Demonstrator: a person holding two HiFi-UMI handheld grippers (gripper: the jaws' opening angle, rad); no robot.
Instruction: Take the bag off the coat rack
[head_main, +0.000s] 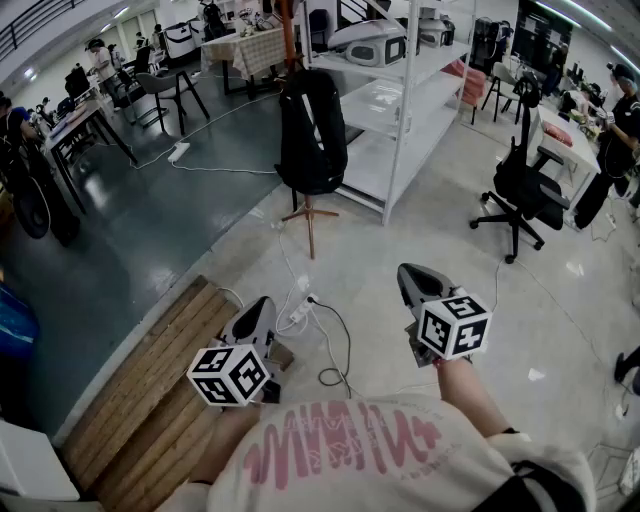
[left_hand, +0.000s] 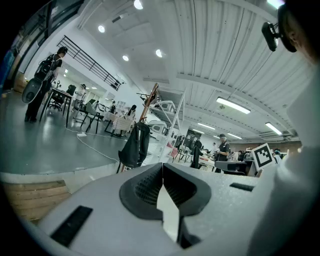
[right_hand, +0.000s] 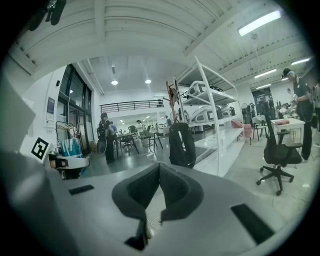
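Black bag (head_main: 312, 130) hangs on the coat rack (head_main: 309, 214), at 12 o'clock ahead of both grippers and well apart from them. White shelf unit (head_main: 405, 110) stands just beside it, at its 3 o'clock. L gripper (head_main: 260, 308) sits at 7 o'clock in head view, fingers pressed together, nothing btwn them. R gripper (head_main: 415, 278) at 5 o'clock, fingers also together, empty. Both point twd the bag. Wood platform (head_main: 140, 390) lies below L gripper. Cable (head_main: 335, 345) on floor btwn the two. Office chair (head_main: 520, 190) at 2 o'clock.
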